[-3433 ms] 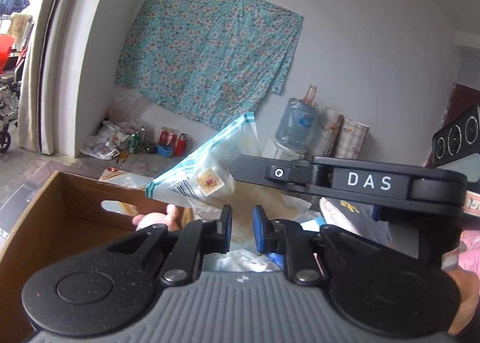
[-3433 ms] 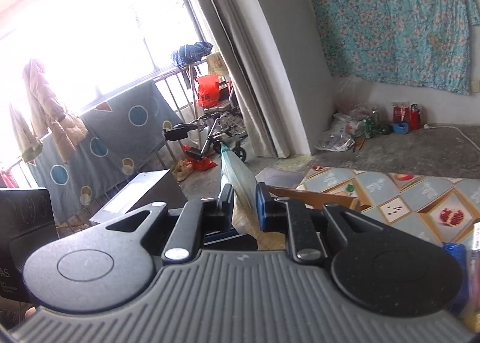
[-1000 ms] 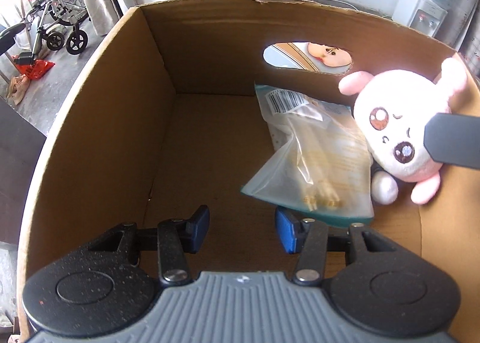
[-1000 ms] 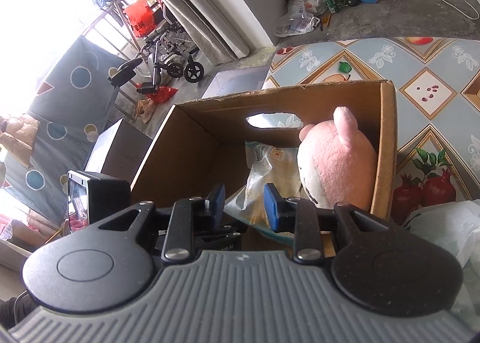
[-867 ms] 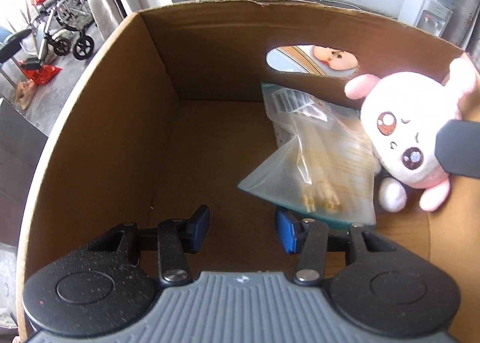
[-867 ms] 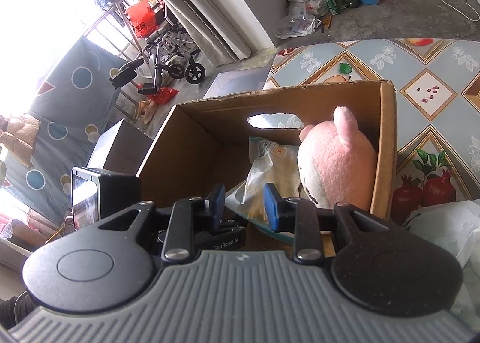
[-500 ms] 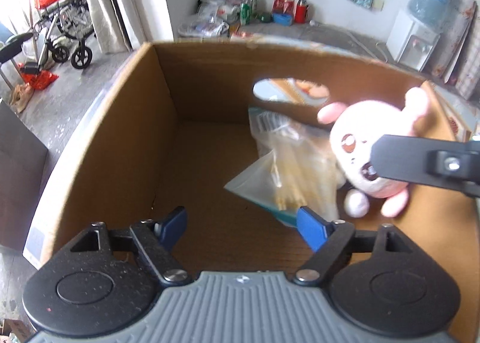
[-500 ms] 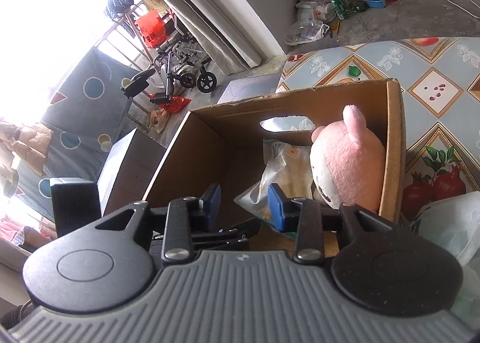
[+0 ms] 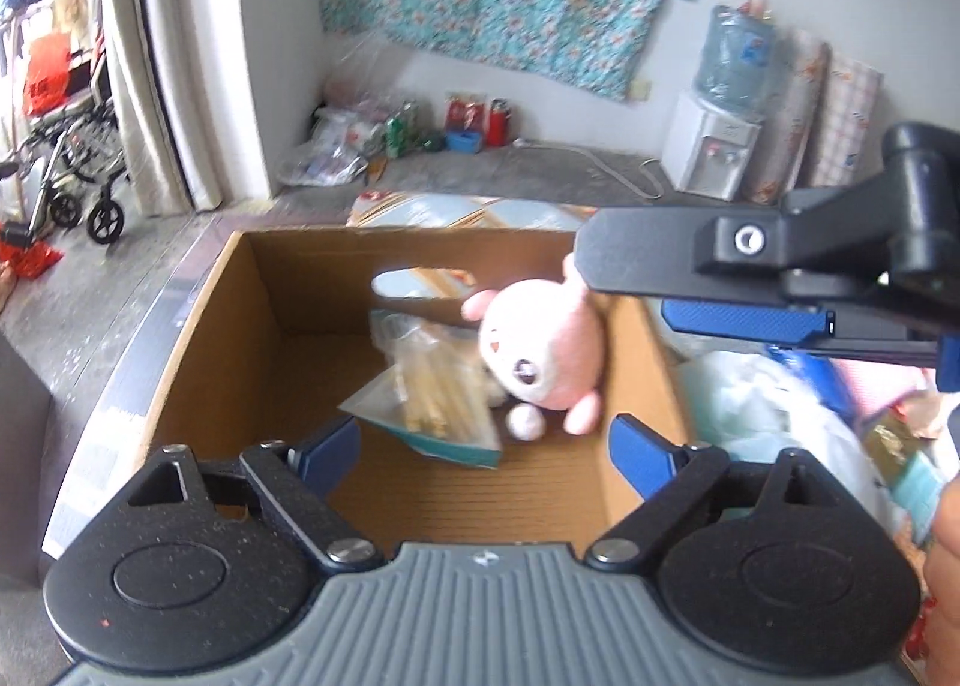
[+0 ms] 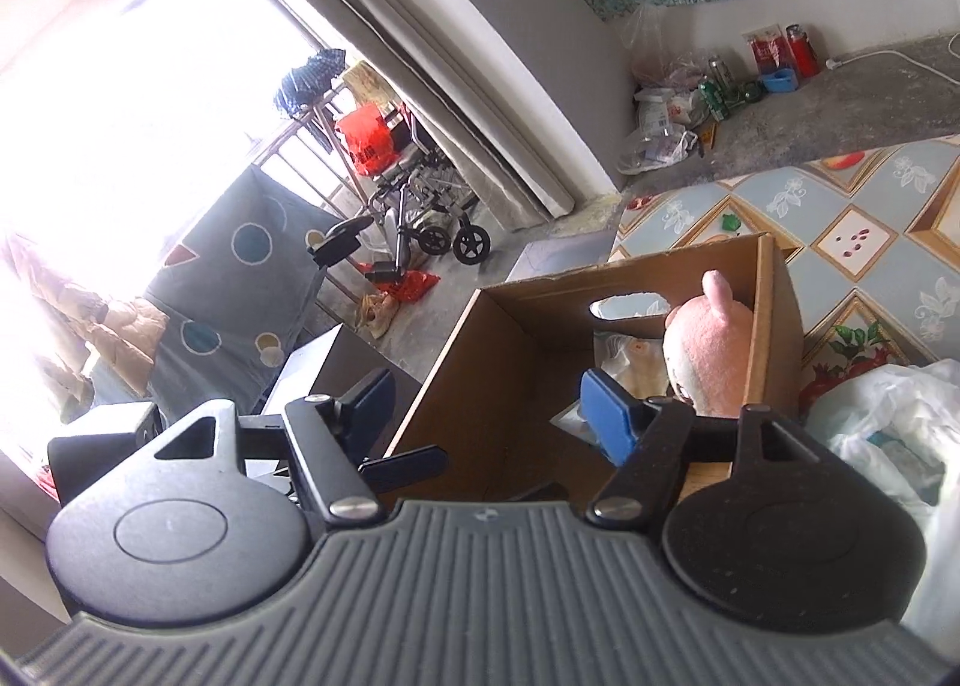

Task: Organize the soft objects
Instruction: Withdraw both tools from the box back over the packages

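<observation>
A brown cardboard box [image 9: 198, 356] stands open below both grippers. Inside it a pink plush bunny [image 9: 540, 350] leans on the right wall, and a clear zip bag [image 9: 432, 398] with yellowish contents lies against it. My left gripper [image 9: 483, 452] hovers above the box's near edge, its jaws opening and nothing between them. In the right wrist view my right gripper [image 10: 489, 404] is over the box [image 10: 510, 386], jaws opening and free of the bag [image 10: 624, 356] and the bunny [image 10: 714, 350]. One of the right gripper's fingers [image 9: 690, 254] crosses the upper right of the left wrist view.
A heap of white plastic bags [image 9: 780, 404] lies right of the box on a patterned tablecloth [image 10: 870, 242]. A dark cabinet [image 10: 336, 368] stands left of the box. Farther off are a wheelchair [image 10: 432, 206], a water dispenser [image 9: 714, 152] and floor clutter.
Both grippers have risen and drawn back from the box. Their jaws have spread wide. The zip bag has been let go and now rests in the box beside the bunny.
</observation>
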